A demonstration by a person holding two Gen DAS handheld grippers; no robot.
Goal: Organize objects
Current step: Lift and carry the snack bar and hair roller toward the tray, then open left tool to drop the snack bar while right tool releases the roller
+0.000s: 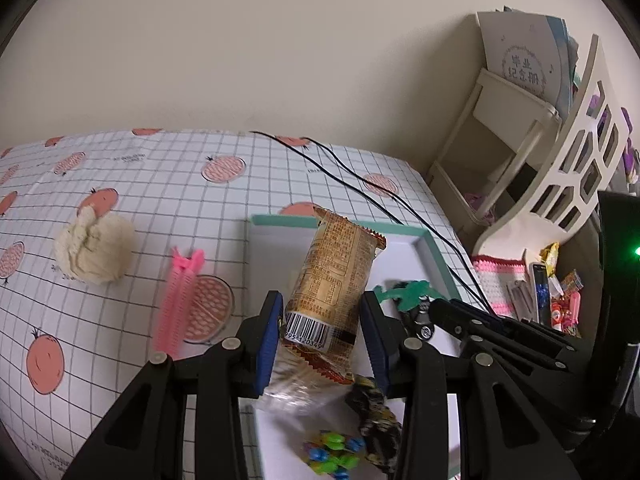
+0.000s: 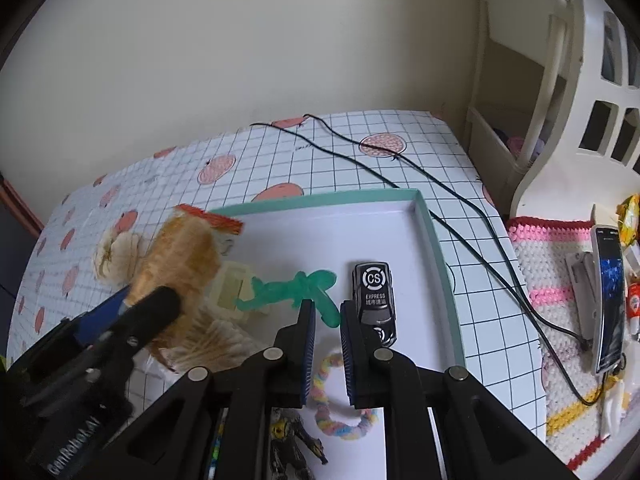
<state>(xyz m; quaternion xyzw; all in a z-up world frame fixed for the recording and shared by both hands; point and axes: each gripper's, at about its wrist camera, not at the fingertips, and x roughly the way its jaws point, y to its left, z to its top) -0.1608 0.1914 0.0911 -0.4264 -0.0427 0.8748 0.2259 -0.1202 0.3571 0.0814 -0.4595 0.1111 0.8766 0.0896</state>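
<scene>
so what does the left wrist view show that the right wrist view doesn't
Only the left wrist view: a pink comb on the tablecloth, a colourful bead cluster, and the snack packet's barcode. Only the right wrist view: a pastel braided ring and a phone. Both: the snack packet between the left gripper's jaws, a black toy car, a green toy figure and the teal-rimmed tray.

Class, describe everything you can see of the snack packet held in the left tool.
The snack packet is a golden-brown crinkly wrapper, plastic by its look, with dense printed text, a white barcode panel near its lower end and orange-red serrated seals at both ends. It stands roughly upright, tilted slightly, lifted above the teal-rimmed tray. The left tool clamps its lower part between blue-padded fingers. In the right wrist view it appears blurred, at the tray's left edge.
</scene>
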